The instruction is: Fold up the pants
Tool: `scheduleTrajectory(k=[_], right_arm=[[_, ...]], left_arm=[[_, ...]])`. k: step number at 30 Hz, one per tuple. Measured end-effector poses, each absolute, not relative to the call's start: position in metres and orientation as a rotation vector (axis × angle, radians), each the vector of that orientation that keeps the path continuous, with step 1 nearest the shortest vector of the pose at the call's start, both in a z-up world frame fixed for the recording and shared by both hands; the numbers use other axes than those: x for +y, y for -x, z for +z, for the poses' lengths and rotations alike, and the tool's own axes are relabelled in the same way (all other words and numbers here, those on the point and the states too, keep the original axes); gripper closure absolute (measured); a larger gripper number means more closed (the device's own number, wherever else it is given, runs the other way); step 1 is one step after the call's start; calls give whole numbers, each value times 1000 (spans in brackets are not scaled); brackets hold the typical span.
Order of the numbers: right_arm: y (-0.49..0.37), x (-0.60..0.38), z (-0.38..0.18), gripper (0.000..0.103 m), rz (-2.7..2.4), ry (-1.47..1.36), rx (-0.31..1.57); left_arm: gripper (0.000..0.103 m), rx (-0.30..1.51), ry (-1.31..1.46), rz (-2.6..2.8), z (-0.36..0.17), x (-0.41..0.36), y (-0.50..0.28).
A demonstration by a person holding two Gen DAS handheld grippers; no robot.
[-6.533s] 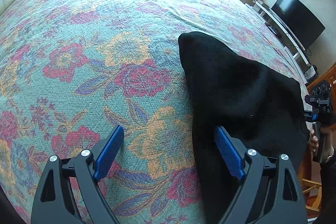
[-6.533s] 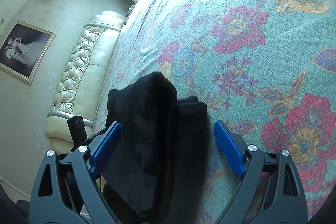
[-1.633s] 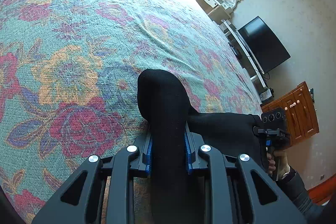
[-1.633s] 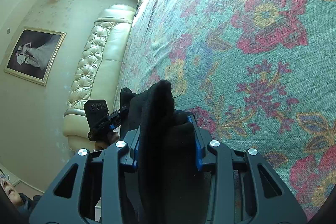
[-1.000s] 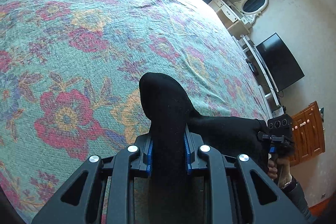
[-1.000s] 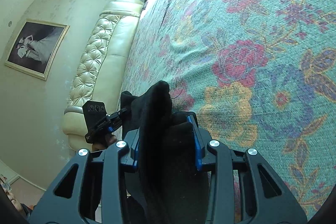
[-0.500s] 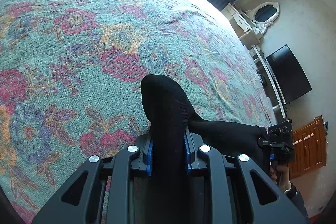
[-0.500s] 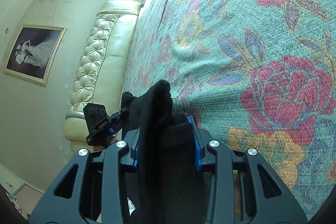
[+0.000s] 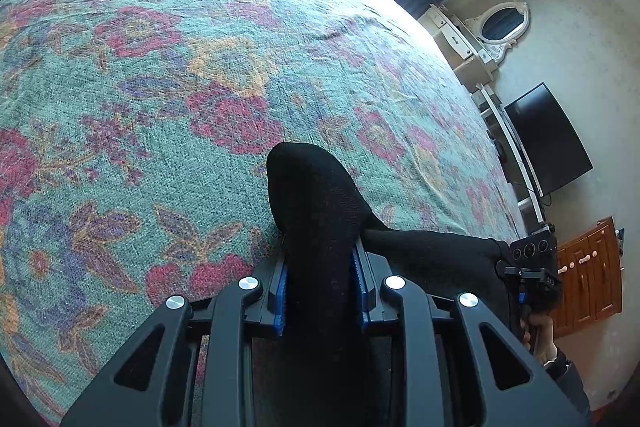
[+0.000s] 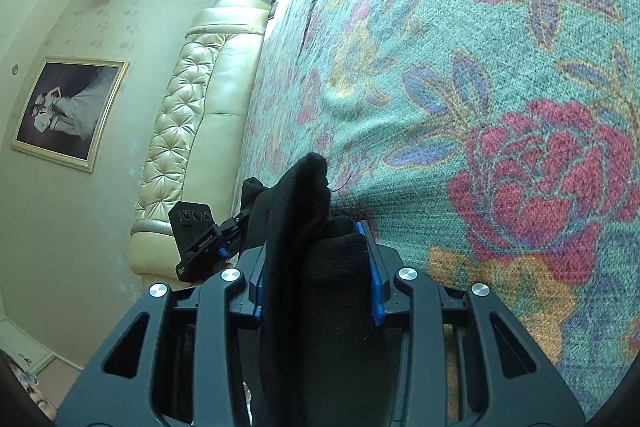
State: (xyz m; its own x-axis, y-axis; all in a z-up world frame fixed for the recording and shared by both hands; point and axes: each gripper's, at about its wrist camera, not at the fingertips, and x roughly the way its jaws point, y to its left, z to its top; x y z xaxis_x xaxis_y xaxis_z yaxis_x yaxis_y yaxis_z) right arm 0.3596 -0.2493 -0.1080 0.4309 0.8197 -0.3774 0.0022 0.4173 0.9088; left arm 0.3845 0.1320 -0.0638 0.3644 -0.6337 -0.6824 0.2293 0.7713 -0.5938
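The left gripper (image 9: 320, 291) has its fingers pinched on the black pants (image 9: 316, 211), which bulge toward 12 o'clock over the bed (image 9: 160, 75). At 3 o'clock this view alone shows a TV (image 9: 548, 139). The right gripper (image 10: 316, 279) likewise clamps the pants (image 10: 296, 199); at 9 o'clock, a headboard (image 10: 192, 115) and, probably, a portrait (image 10: 68, 111).

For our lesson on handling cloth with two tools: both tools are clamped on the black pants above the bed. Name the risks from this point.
1. Each gripper, left gripper and right gripper, pinches a thick bunch of the black pants, so layers could slip out unevenly and skew the fold.
2. The span of cloth between the grippers hangs slack, so it may land creased on the floral bedspread.
3. The bedspread's coarse weave may drag on trailing cloth.
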Motion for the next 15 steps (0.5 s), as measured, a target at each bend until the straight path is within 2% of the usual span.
scheduleTrajectory(k=[1,3,6,9,15], right_arm=[[-358,-250,-108,66,637,-1016,994],[-357,-256,-109,64,641,-1027,990],[-354,-262,-111,60,632,-1059,980],[-348,-268,-110,55,617,-1089,967],[-308,-288,-102,33,604,-1134,902]], left_arm=[[67,1060,436,-573,-65,133,-384],[44,1045,442,-549,-67,136,-382],[36,1020,477,-558,-68,142,-378],[33,1019,473,-563,-67,146,-367],[28,1028,502,-589,-66,165,-330]])
